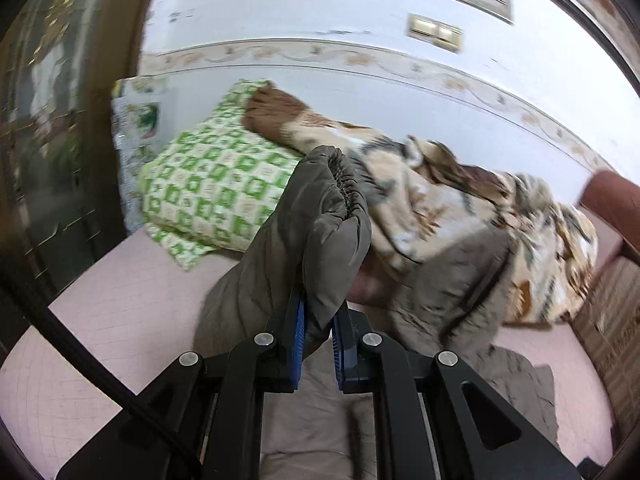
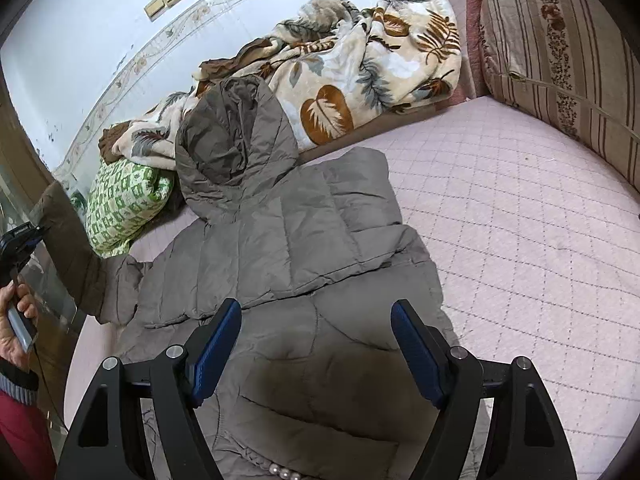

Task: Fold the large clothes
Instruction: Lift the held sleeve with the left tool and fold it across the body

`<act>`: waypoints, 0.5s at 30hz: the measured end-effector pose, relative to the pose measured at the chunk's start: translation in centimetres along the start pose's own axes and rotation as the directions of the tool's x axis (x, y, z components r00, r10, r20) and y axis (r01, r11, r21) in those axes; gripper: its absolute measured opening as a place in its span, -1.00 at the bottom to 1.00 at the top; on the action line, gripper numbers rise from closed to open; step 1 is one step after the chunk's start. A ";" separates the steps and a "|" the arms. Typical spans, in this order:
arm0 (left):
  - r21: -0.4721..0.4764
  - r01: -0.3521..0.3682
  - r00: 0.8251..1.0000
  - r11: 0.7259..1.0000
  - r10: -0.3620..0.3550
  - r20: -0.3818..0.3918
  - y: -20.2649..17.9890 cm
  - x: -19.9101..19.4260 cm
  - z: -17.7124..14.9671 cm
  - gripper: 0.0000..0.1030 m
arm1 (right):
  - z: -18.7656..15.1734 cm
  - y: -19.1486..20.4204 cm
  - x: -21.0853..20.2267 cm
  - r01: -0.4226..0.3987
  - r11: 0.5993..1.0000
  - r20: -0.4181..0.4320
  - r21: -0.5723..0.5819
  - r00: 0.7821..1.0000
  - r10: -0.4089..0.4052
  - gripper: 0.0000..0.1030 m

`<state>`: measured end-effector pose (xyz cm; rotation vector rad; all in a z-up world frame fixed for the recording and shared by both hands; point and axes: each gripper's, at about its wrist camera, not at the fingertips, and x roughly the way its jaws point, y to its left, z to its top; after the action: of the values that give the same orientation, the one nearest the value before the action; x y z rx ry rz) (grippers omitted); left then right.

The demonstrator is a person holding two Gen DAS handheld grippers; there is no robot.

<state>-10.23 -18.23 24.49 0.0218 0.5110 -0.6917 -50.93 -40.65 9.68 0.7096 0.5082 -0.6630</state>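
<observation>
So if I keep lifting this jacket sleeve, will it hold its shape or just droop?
Probably droop: the sleeve already bends over the left gripper. The puffy quilted jacket looks light for its bulk. Its smooth shell may slip, so grip firmly.

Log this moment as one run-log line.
step: fold sleeve | left gripper: shut on sleeve, lifted | right gripper: open, over jacket | jacket: flat on bed, hood on blanket

Right claw [image 2: 316,344] hangs open above the grey puffer coat [image 2: 288,248] spread on the pink bed [image 2: 520,240].
</observation>
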 end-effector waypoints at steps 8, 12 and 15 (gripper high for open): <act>0.117 0.114 0.993 0.987 -0.111 -0.033 -8.5 -0.9 -2.2 -0.78 | 0.2 -0.9 -1.0 -0.003 1.000 0.019 0.019 1.000 0.002 0.57; 0.169 0.171 0.984 0.971 -0.160 -0.073 -12.9 -0.7 -4.3 -0.78 | 0.4 -1.5 -1.4 -0.002 0.999 0.028 0.041 1.000 0.001 0.57; 0.187 0.204 0.976 0.961 -0.184 -0.120 -15.4 0.1 -6.1 -0.78 | 0.5 -2.0 -1.6 0.002 0.999 0.035 0.050 0.999 -0.004 0.57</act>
<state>-22.30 -29.08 21.31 0.1970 0.5445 -0.9365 -53.36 -41.55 10.18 0.7428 0.4616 -0.6922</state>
